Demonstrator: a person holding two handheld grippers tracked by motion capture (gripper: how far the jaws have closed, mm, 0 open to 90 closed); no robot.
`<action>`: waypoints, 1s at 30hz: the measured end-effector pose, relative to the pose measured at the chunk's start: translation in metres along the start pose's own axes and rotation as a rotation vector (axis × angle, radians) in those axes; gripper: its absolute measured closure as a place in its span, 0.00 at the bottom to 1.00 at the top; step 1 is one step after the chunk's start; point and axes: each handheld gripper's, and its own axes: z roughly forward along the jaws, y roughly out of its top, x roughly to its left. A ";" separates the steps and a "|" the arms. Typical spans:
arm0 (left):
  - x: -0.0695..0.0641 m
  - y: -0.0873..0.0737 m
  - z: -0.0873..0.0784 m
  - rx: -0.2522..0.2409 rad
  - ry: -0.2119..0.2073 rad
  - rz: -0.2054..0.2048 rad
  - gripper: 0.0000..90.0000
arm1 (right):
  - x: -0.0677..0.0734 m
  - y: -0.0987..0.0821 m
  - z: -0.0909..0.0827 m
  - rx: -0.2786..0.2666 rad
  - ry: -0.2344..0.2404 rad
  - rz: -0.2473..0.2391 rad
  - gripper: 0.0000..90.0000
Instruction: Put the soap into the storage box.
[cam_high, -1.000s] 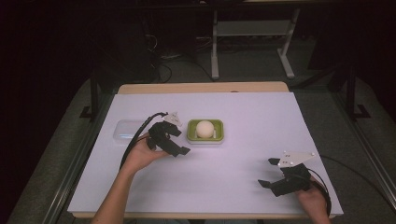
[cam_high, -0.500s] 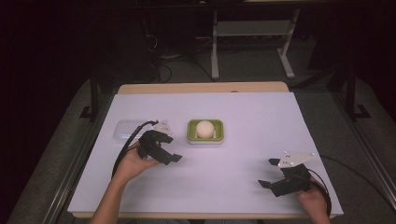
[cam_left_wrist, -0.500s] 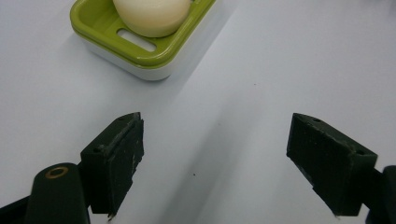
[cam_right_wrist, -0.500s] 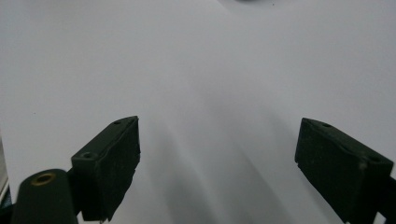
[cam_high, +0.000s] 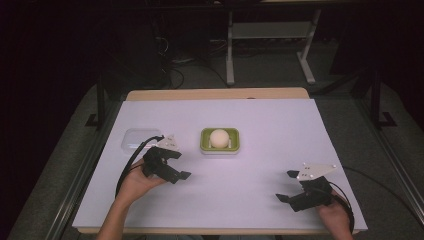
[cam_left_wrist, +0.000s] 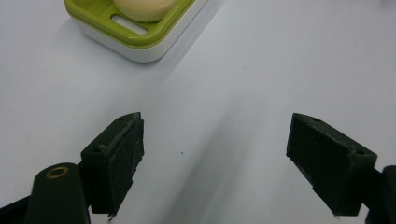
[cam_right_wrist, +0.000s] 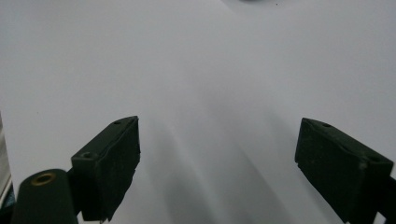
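Soap (cam_high: 218, 137) in green dish (cam_high: 220, 148), centre of high view, on white counter (cam_high: 250, 190); upper left of left gripper view. Looks rounded, smooth, probably light and slippery, firm enough but easy to dent. Best taken across widest sides, low, gentle squeeze; dish rim likely in the way. Left hand-held gripper (cam_high: 172, 165) jaws wide, empty, just left of dish. Right hand-held gripper (cam_high: 290, 186) jaws wide, empty, lower right, well apart. Clear lid-like box (cam_high: 134, 137) at left.

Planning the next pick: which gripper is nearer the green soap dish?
Left. The left gripper sits just left of and below the green soap dish; the right gripper rests far off near the table's front-right corner.
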 end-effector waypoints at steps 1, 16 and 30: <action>0.000 -0.001 -0.001 0.001 -0.001 0.001 0.21 | 0.000 0.000 0.000 -0.001 0.000 -0.001 0.15; -0.012 -0.031 -0.008 -0.005 0.018 -0.010 0.21 | 0.000 0.000 0.001 0.006 -0.003 0.003 0.15; -0.027 -0.058 -0.022 -0.028 0.060 -0.004 0.21 | 0.001 -0.001 0.001 0.007 -0.008 0.012 0.15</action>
